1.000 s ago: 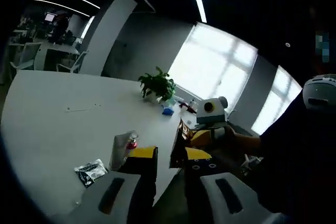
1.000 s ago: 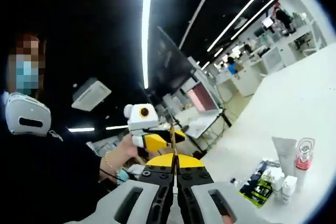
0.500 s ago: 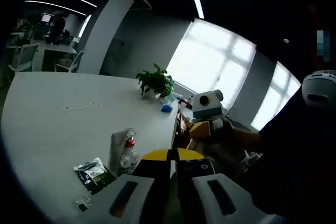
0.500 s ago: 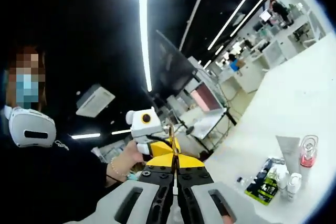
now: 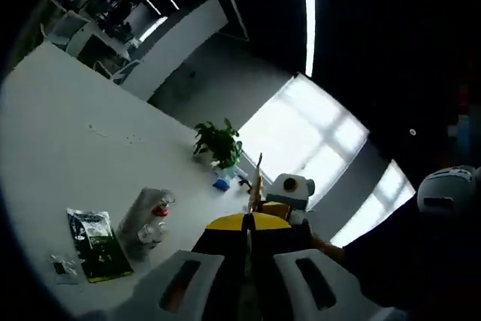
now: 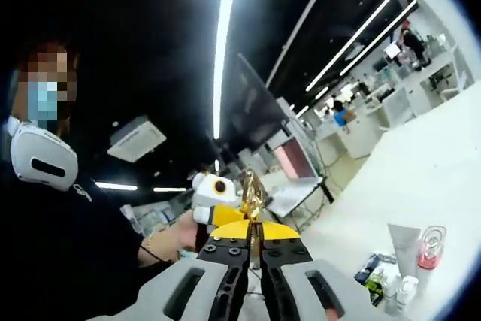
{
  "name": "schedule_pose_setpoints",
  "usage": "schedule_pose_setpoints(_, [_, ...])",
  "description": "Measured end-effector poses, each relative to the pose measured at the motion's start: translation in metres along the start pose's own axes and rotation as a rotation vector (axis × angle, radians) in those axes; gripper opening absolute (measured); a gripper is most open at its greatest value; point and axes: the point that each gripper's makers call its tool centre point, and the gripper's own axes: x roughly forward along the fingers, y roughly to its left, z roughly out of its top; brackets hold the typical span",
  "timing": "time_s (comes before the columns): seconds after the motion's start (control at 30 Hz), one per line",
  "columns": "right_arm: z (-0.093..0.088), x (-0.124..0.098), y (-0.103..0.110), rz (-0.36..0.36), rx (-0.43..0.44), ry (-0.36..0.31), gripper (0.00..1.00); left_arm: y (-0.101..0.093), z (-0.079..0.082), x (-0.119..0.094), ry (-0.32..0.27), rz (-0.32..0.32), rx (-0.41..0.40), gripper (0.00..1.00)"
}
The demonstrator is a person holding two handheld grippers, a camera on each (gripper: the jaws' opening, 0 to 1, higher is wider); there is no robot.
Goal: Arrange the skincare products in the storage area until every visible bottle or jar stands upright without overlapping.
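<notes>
On the white table (image 5: 68,133) a pale tube (image 5: 137,214) and a red-capped clear bottle (image 5: 159,207) stand together beside a flat green-black packet (image 5: 94,234). In the right gripper view the same tube (image 6: 404,242), bottle (image 6: 430,246), small white bottles (image 6: 398,289) and packet (image 6: 373,276) sit at the lower right. A thin gold sachet (image 6: 250,189) is seen edge-on between the two facing grippers. My right gripper (image 6: 254,227) is shut on it. My left gripper (image 5: 248,219) is shut on the sachet (image 5: 258,178) from the other side, far from the products.
A potted plant (image 5: 218,140) and a small blue item (image 5: 220,183) stand at the table's far edge by the bright windows. A person in dark clothes with a white headset (image 6: 37,163) is close behind the grippers. Desks and chairs lie beyond the table.
A second ago my left gripper stood open around the sachet; it has since shut on it. The left view has tilted. The right gripper stays shut on the sachet.
</notes>
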Motion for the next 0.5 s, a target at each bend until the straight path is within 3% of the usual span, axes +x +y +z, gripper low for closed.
schedule_pose_setpoints(0.3, [0.015, 0.008, 0.000, 0.005, 0.046, -0.109, 0.00, -0.005, 0.006, 0.002, -0.106, -0.022, -0.056, 0.00])
schedule_pose_setpoints(0.5, [0.013, 0.009, -0.004, 0.004, 0.080, -0.096, 0.00, -0.004, 0.002, 0.003, -0.112, 0.000, -0.043, 0.00])
